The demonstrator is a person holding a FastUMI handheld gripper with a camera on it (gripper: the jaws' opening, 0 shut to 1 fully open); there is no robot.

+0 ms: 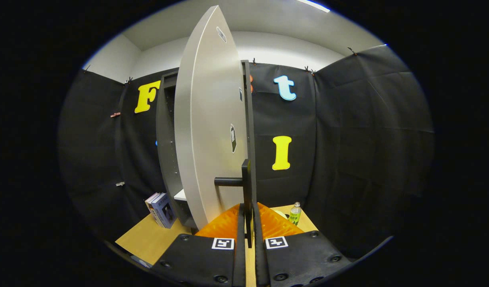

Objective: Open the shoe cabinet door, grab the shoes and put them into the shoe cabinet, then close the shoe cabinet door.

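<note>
The shoe cabinet's pale grey door (208, 131) stands swung out toward me, nearly edge-on, with its dark edge running up on the right. Its black bar handle (246, 179) hangs vertically off a short post on the door face. My gripper (249, 211) is shut on the lower part of that handle, one finger pressing on each side. Behind the door to the left is the dark cabinet body (166, 139), with a white shelf (180, 195) showing low inside the opening.
Two or three books (160, 209) lean against the cabinet's left foot on the wooden surface (148, 239). A small green-labelled bottle (295, 213) stands to the right, just beyond my fingers. Black cloth walls close in all around.
</note>
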